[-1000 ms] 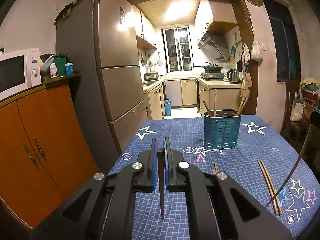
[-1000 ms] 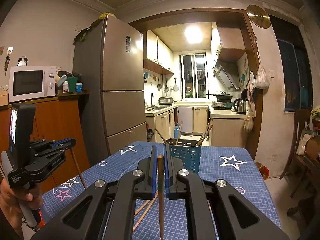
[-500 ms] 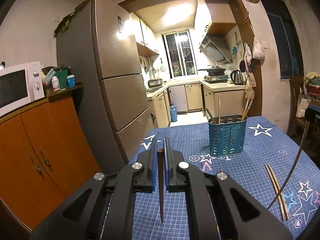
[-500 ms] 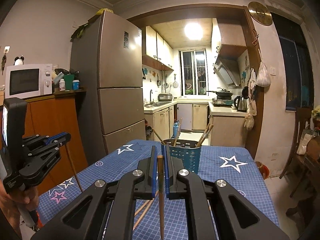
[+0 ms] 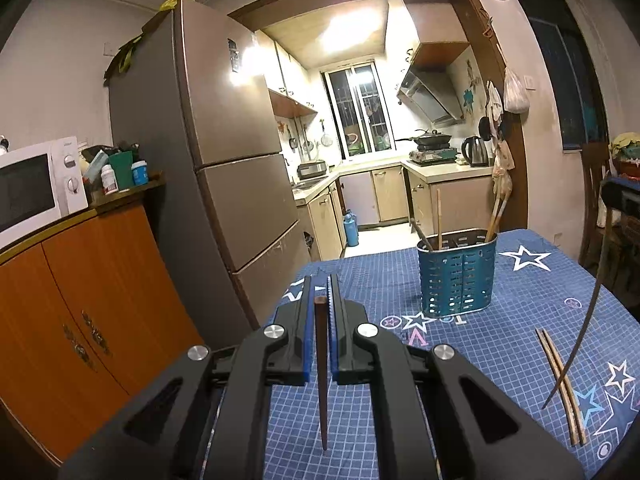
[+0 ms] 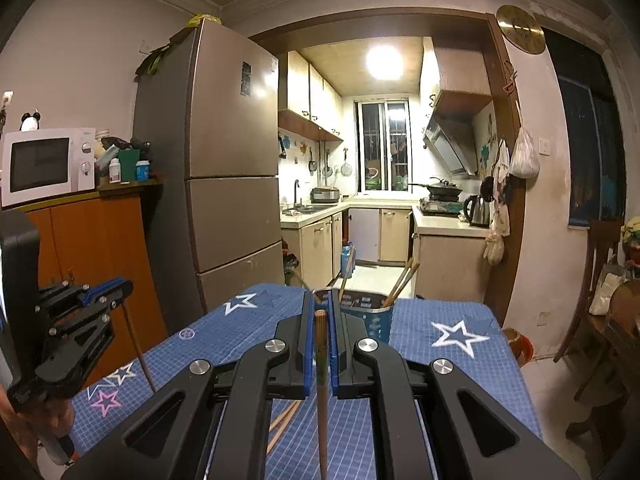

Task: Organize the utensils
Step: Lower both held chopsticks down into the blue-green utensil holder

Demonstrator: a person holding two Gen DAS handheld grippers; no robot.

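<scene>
Left gripper (image 5: 319,304) clamps a dark chopstick (image 5: 321,376) near its thick end, hanging above the worktop (image 5: 500,312); holder (image 5: 456,276) ahead. Right gripper (image 6: 319,308) clamps a pale chopstick (image 6: 322,396) likewise. Light, stiff, slippery: likely to pivot.

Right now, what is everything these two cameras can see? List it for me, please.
Utensil holder: one, teal, perforated, on the table's far part, sticks standing inside.
Loose chopsticks: one pair, light wood, lying on the cloth.
Tablecloth: one, blue grid with stars.
Fridge: one, bronze-grey, left of the kitchen doorway.
Microwave: one, white, on the orange cabinet.
Kettle: one, metal, on the kitchen counter.
Dark chopstick: one, clamped in the left gripper.
Light chopstick: one, clamped in the right gripper.
Hand: one, holding the left gripper's handle.
</scene>
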